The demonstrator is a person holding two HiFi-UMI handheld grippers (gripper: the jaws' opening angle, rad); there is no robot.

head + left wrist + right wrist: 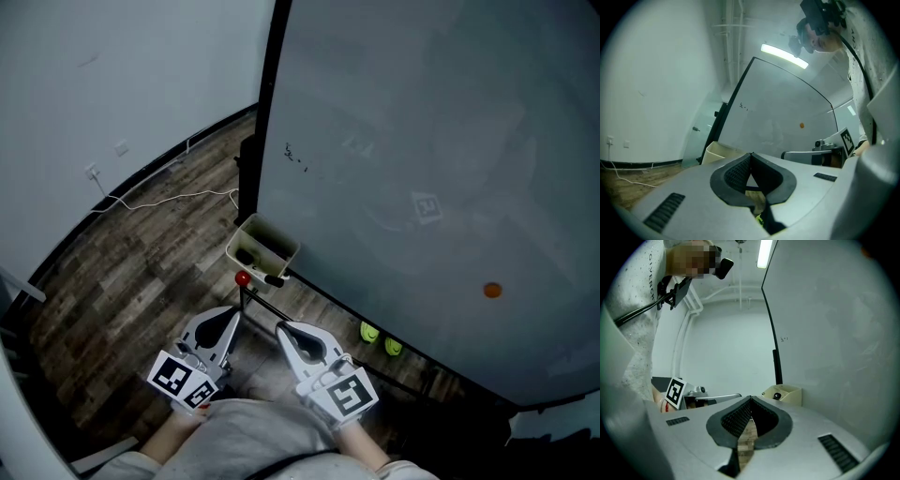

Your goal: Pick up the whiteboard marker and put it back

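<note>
One big whiteboard fills the space ahead and to the right of both grippers, w/ wood floor below and to their left. Left gripper and right gripper are side by side, tips fwd toward the board's bottom corner. Each has its jaws pressed together w/ nothing btwn them. Beige tray hangs at that corner, just ahead of the left gripper's tips. Whiteboard marker is a dark shape inside the tray, apart from both grippers, too small for detail. Small orange magnet sits on the board, well right of the right gripper.
</note>
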